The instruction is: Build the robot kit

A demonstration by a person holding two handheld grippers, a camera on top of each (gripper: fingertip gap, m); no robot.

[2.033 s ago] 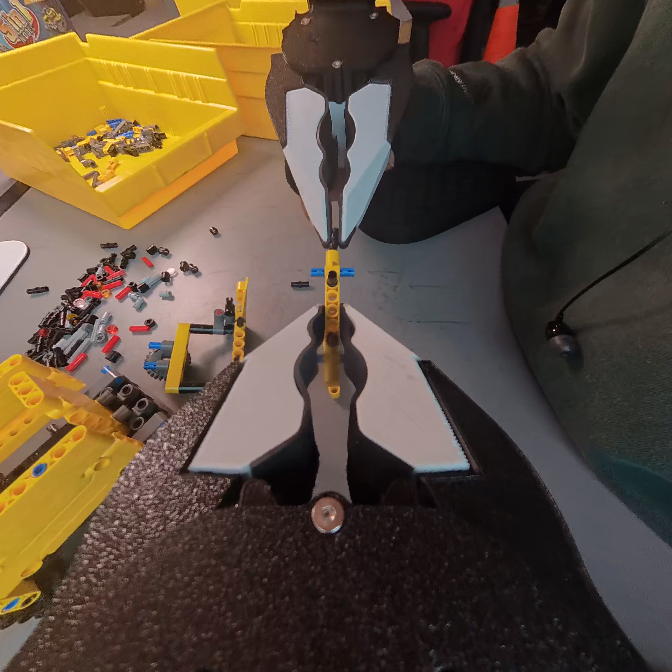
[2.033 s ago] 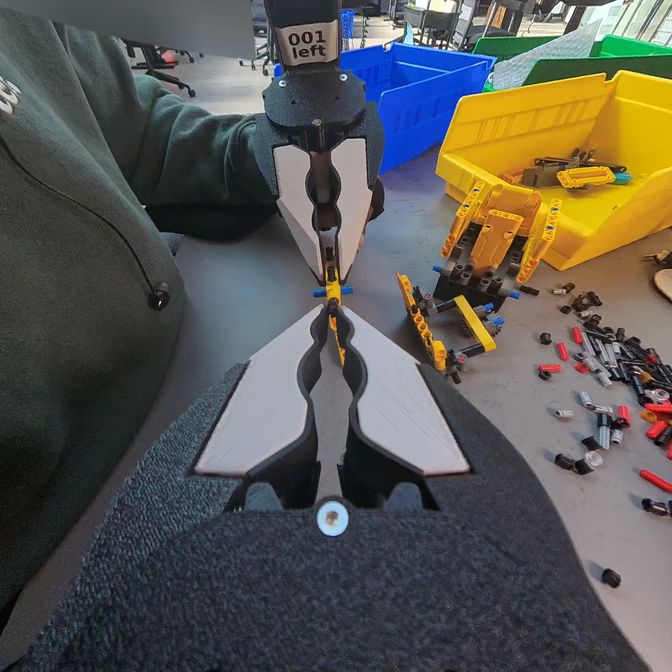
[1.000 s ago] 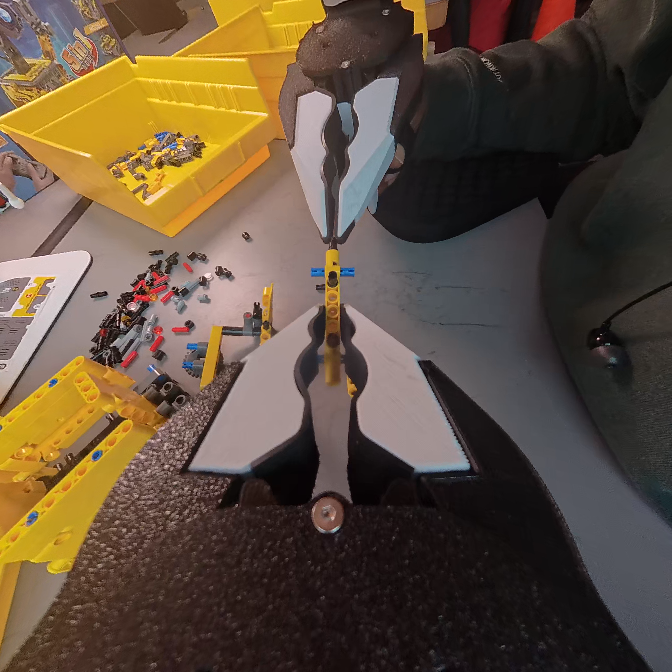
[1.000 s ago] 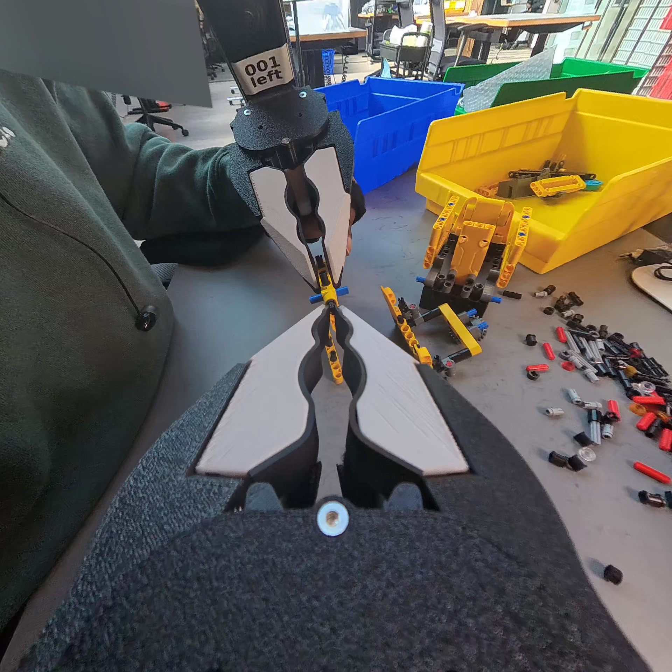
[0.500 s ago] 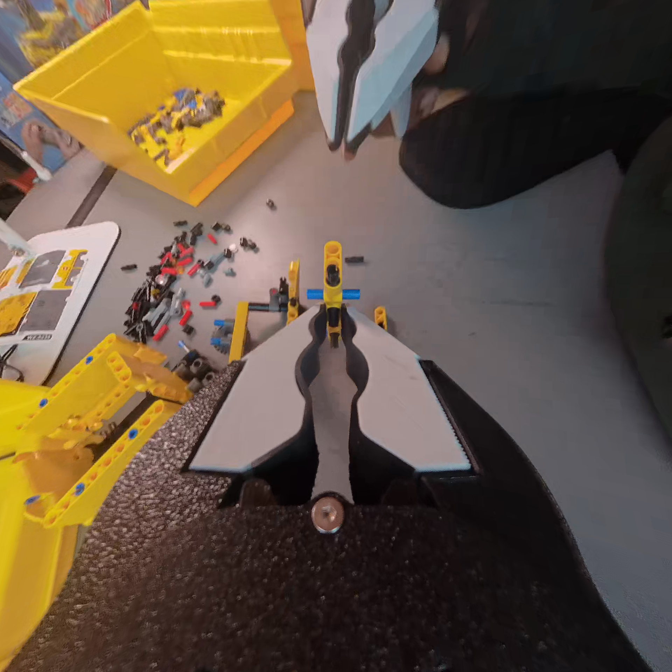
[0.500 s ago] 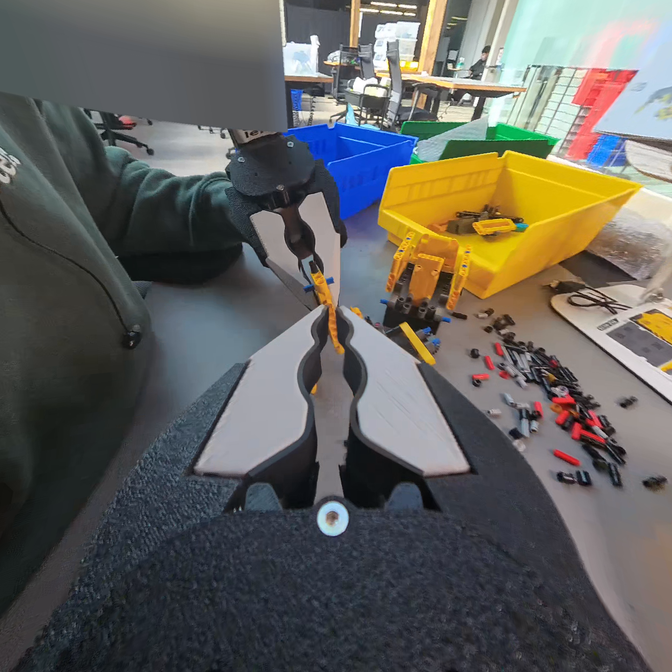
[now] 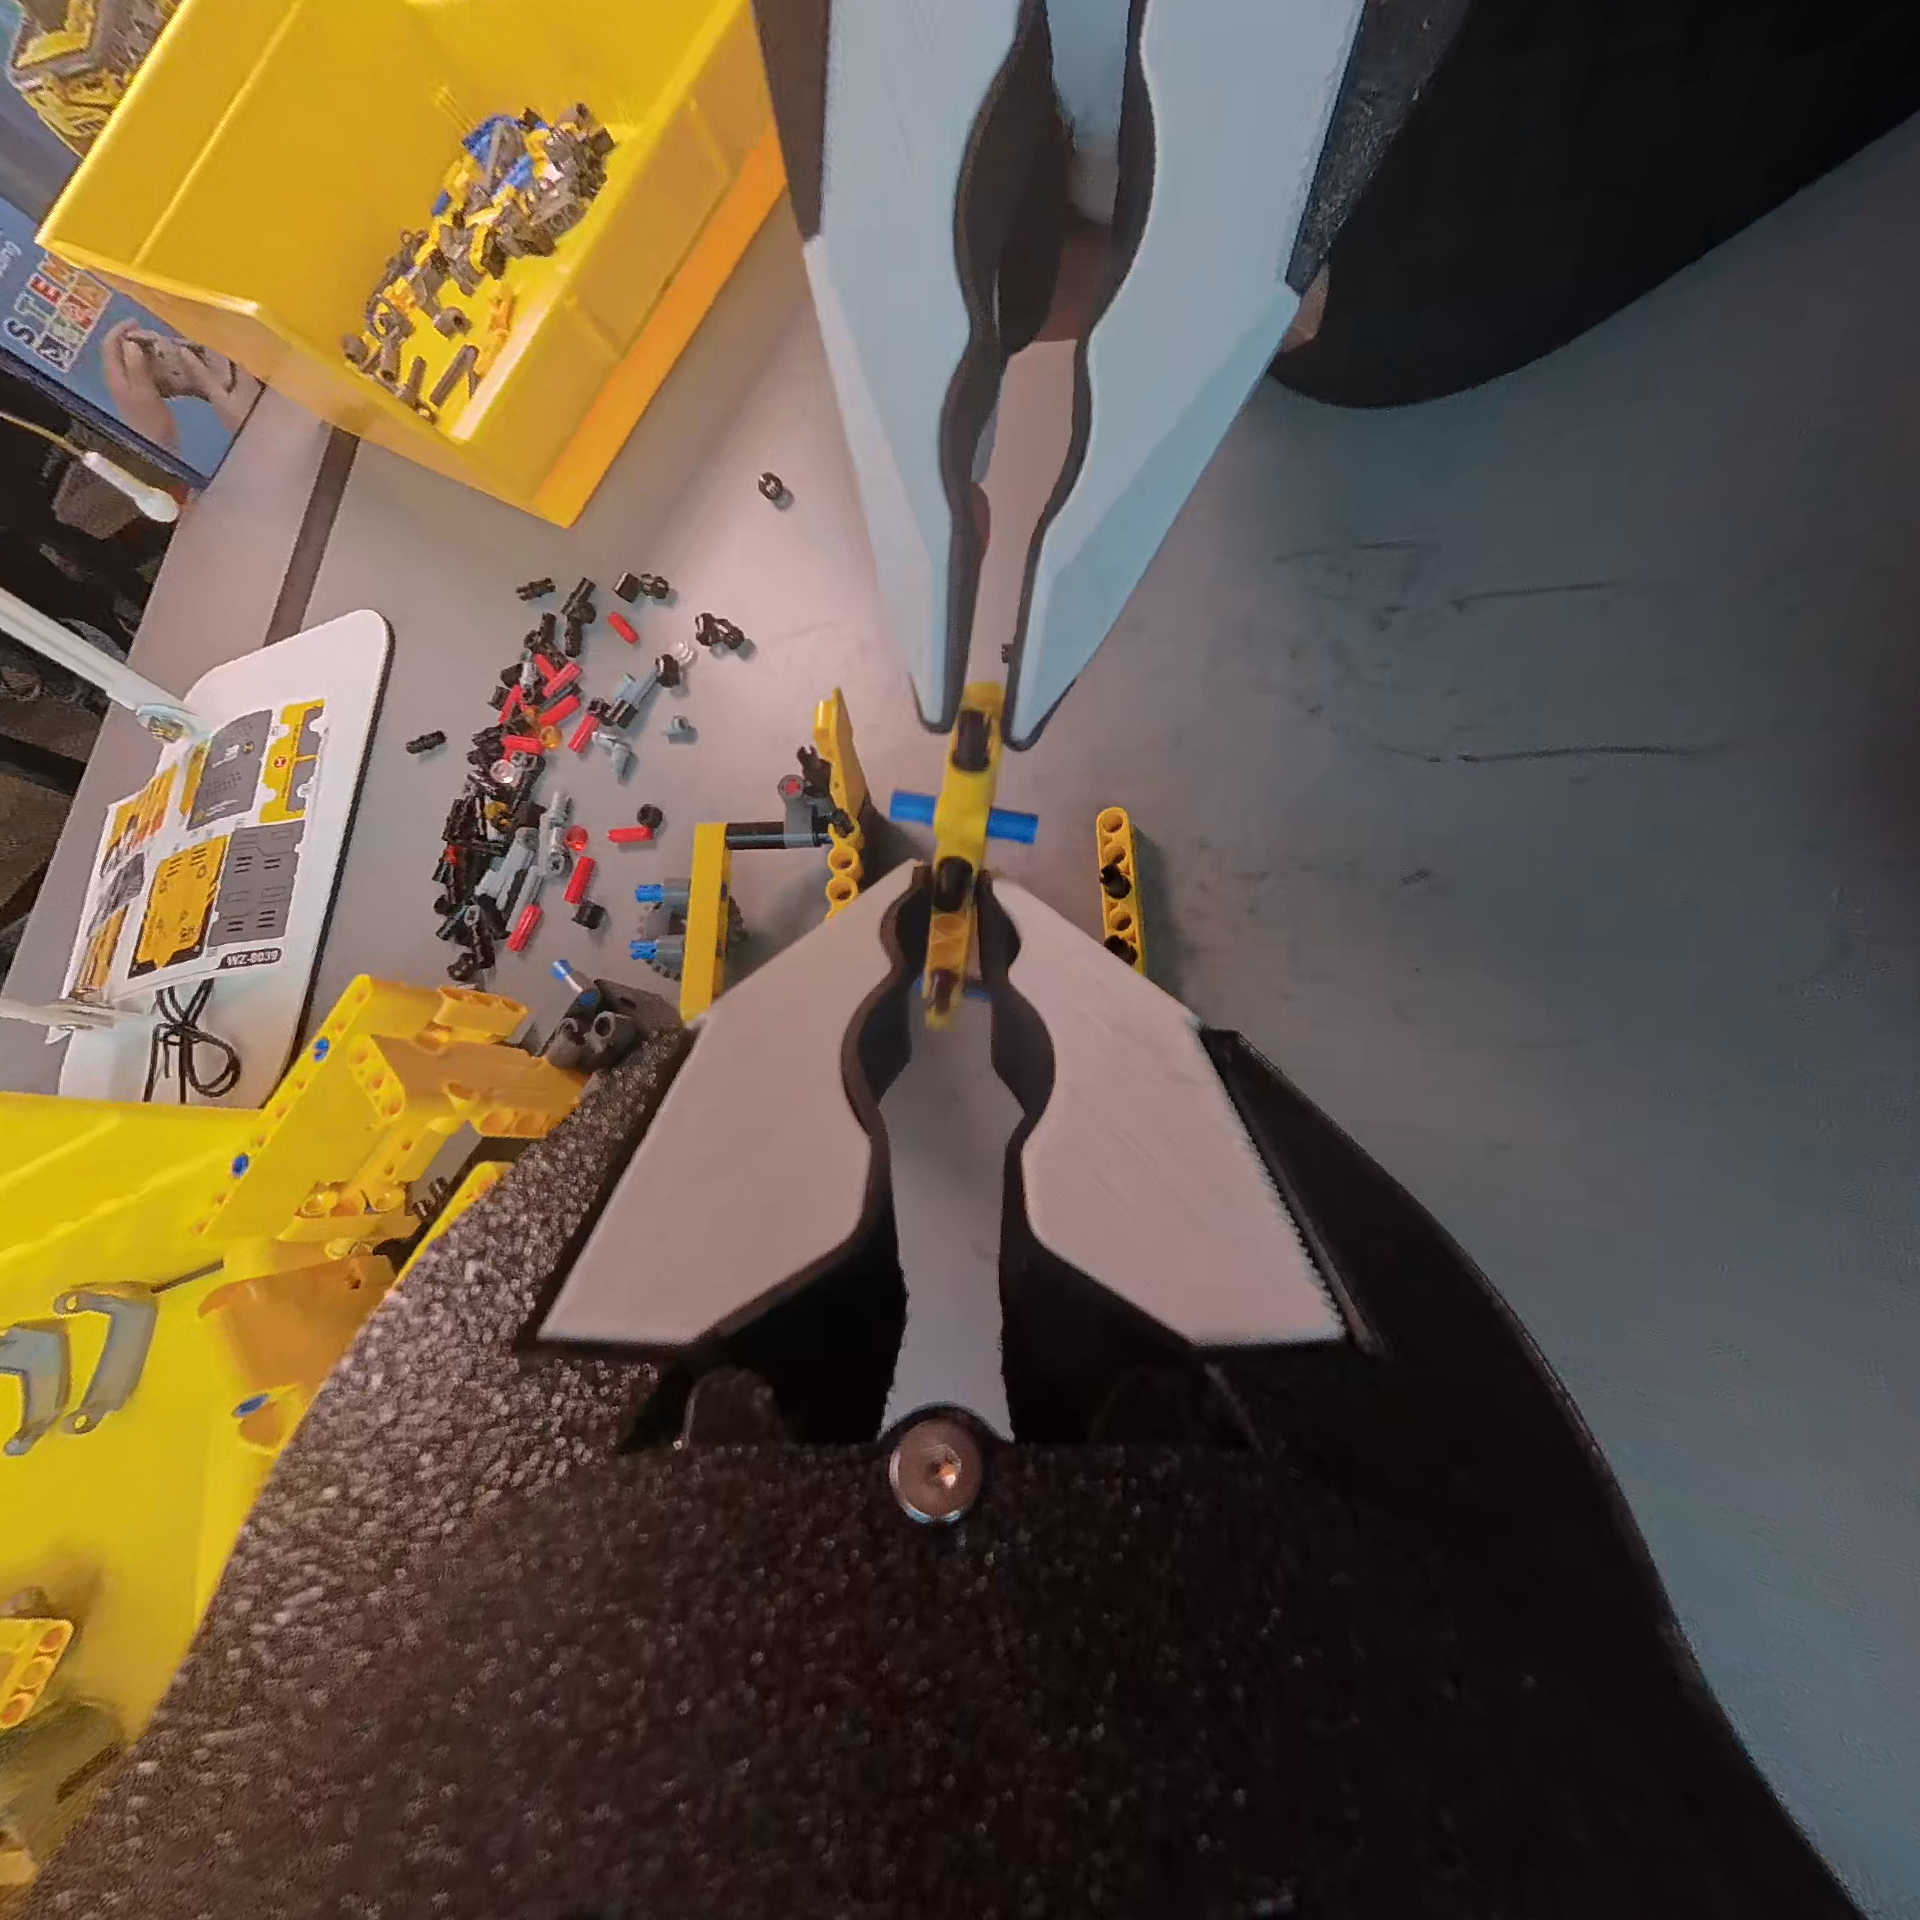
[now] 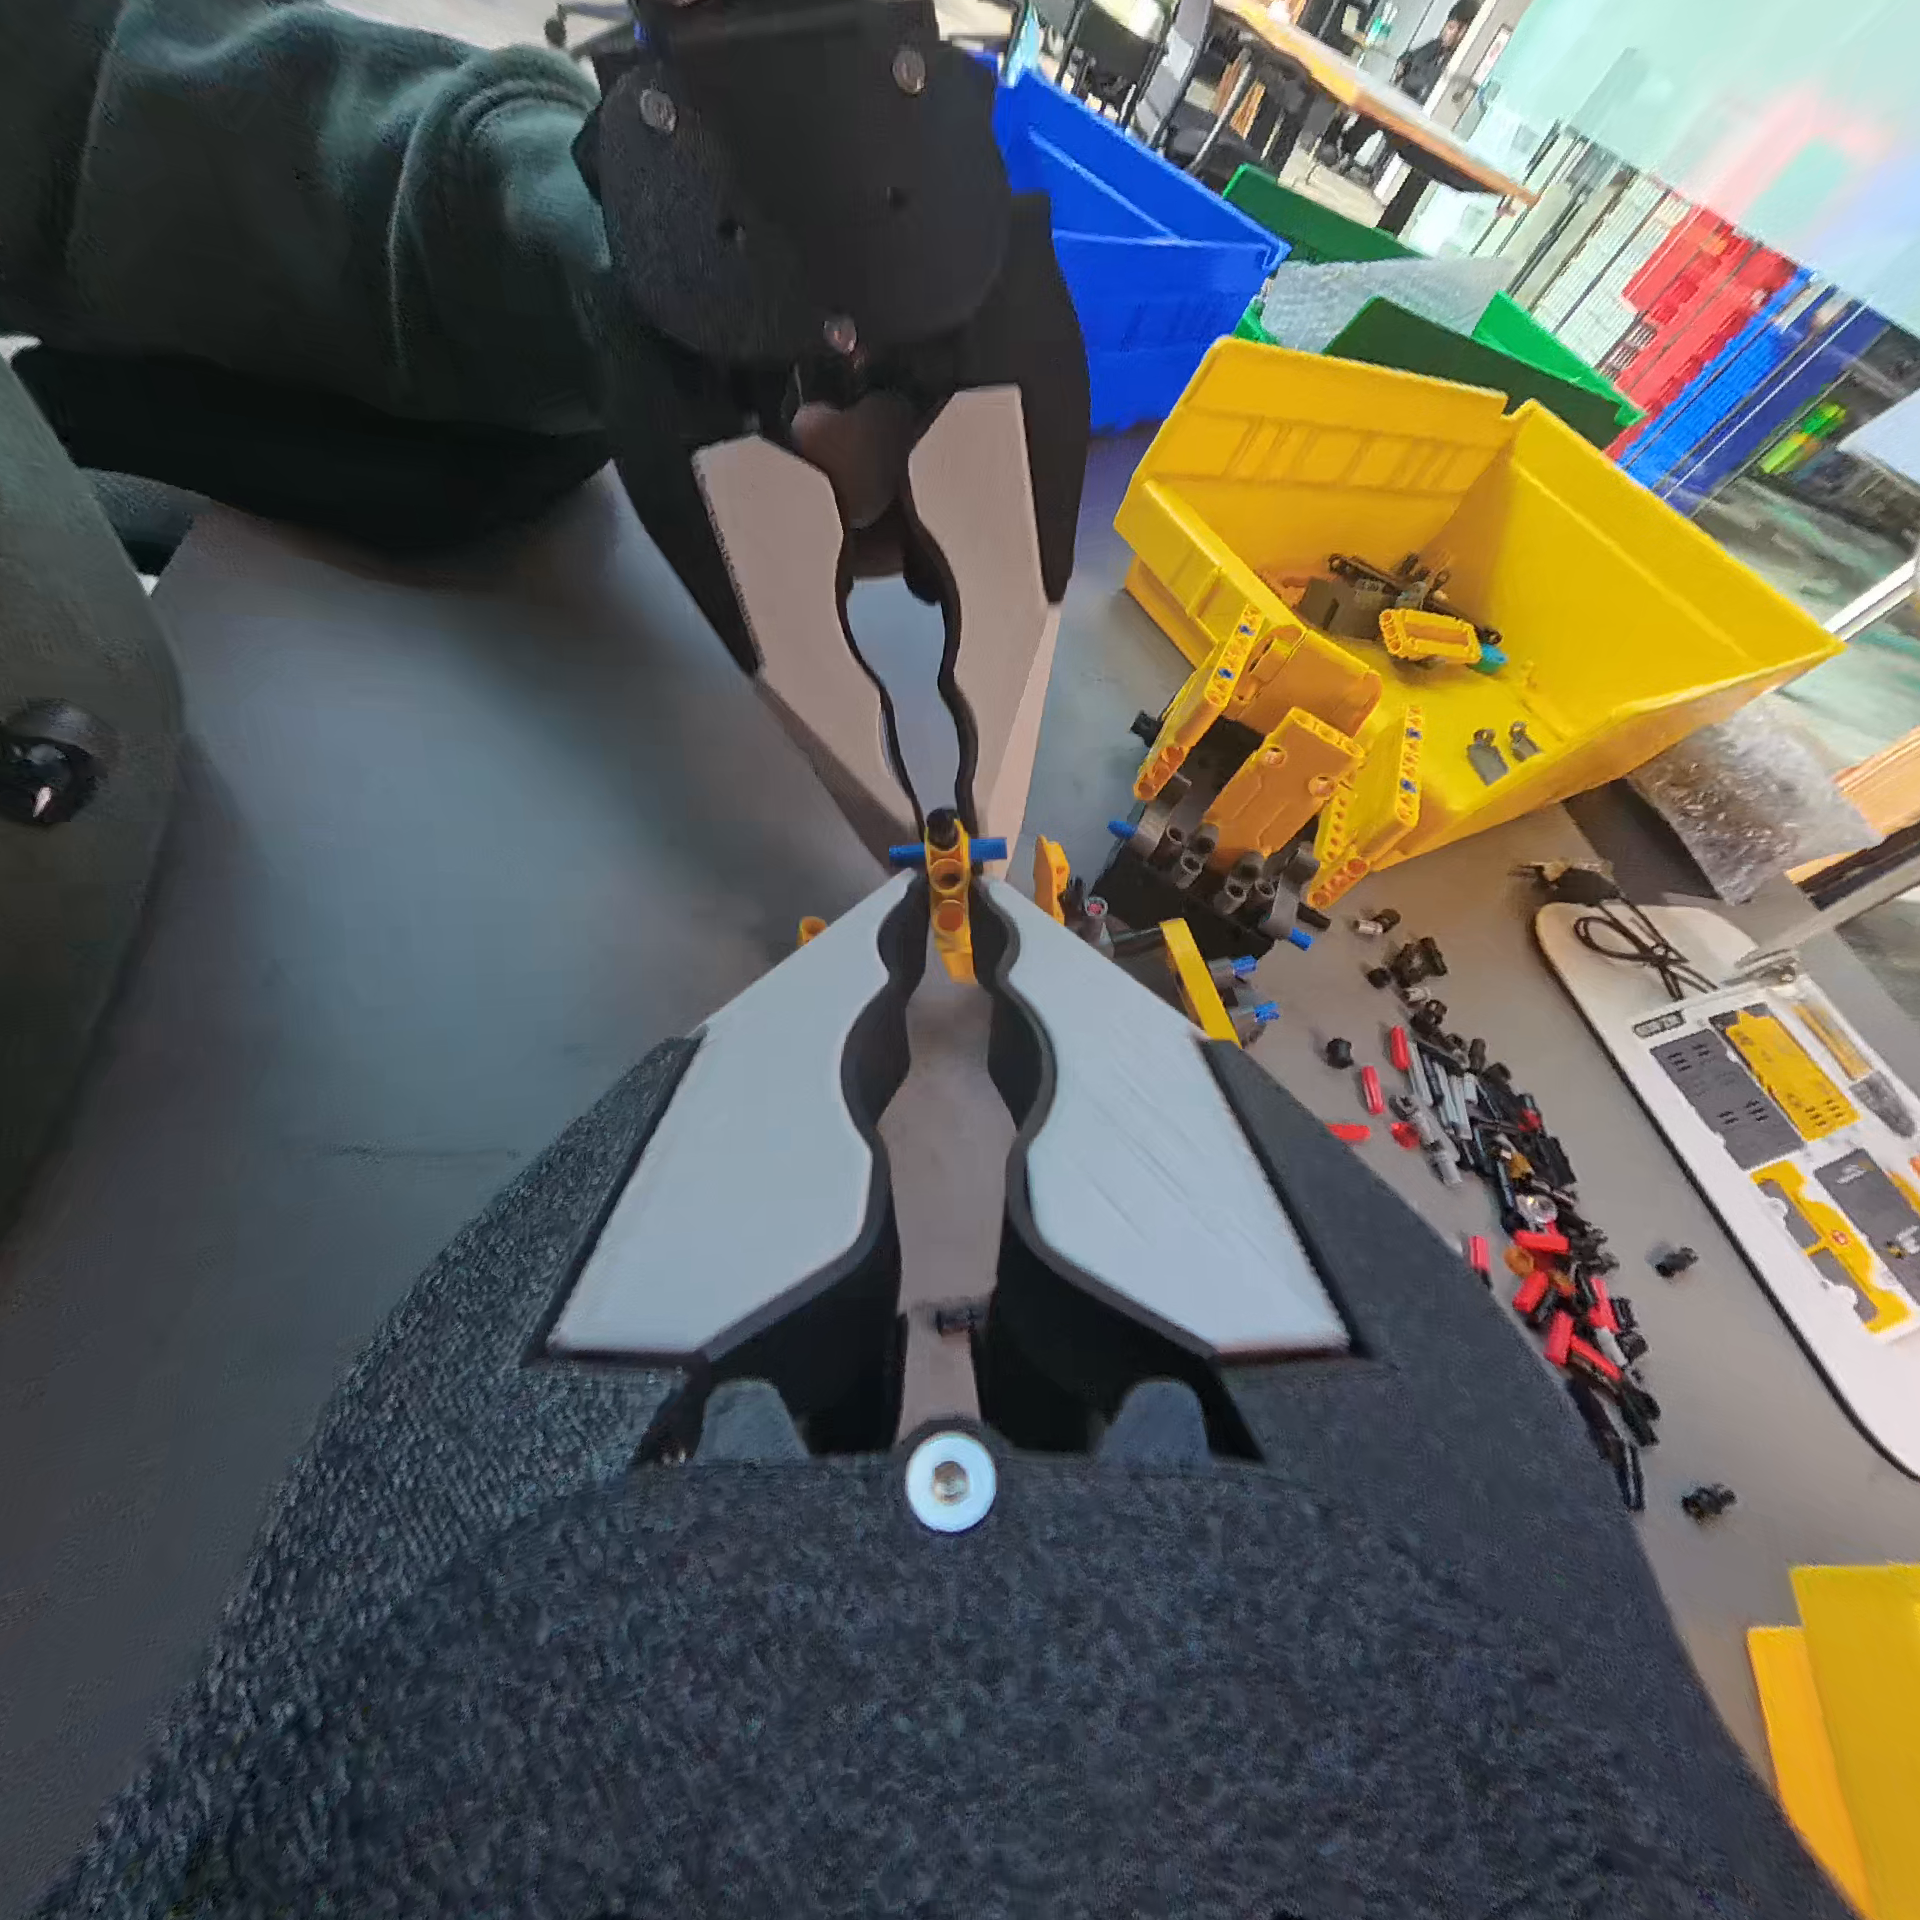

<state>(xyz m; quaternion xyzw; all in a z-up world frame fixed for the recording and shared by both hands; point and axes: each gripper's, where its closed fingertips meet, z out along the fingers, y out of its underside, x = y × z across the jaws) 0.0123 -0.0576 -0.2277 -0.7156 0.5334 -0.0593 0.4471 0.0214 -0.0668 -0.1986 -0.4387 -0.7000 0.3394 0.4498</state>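
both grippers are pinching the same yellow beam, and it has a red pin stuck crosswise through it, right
Not quite: the crosswise pin is blue, not red, as the left wrist view shows. The rest holds: the left gripper and the right gripper each have their fingers closed on the same yellow beam, one at each end.

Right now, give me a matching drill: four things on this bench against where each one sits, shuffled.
Things:
1. yellow beam
2. blue pin
3. loose small parts
4. blue bin

Places:
A. far off, beyond the yellow bin
B. scattered on the table
C. pinched between the left gripper and the right gripper
D. stuck crosswise through the beam

Pairs: 1-C, 2-D, 3-B, 4-A
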